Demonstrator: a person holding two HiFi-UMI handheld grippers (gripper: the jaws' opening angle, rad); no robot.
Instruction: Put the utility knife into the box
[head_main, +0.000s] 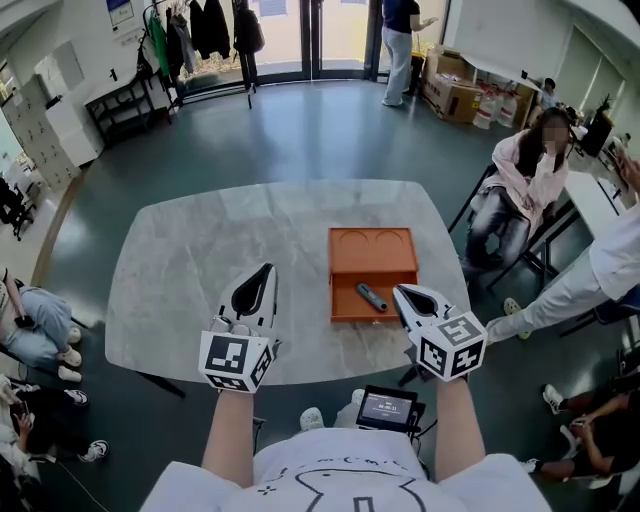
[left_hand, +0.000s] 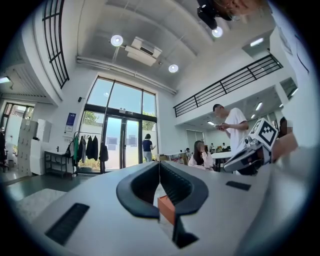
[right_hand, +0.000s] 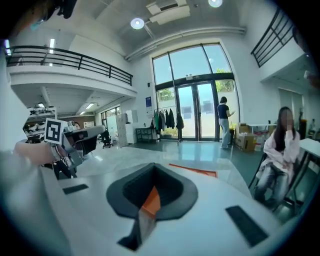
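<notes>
The orange box (head_main: 372, 256) lies open on the marble table (head_main: 200, 260), right of centre. A dark grey utility knife (head_main: 371, 297) lies inside it, in the near part, at a slant. My right gripper (head_main: 397, 290) hovers just right of the knife, over the box's near right corner, shut with nothing in it. My left gripper (head_main: 268, 267) hangs over the table left of the box, also shut and empty. In the left gripper view the jaws (left_hand: 159, 164) meet at the tip, with the box (left_hand: 166, 207) visible through the gap behind it. The right gripper view (right_hand: 152, 167) shows the same, jaws together.
A person sits on a chair (head_main: 525, 180) off the table's right side. A white-sleeved arm (head_main: 570, 295) reaches in from the right. A small screen device (head_main: 388, 408) sits below the table's near edge. People sit on the floor (head_main: 40, 330) at the left.
</notes>
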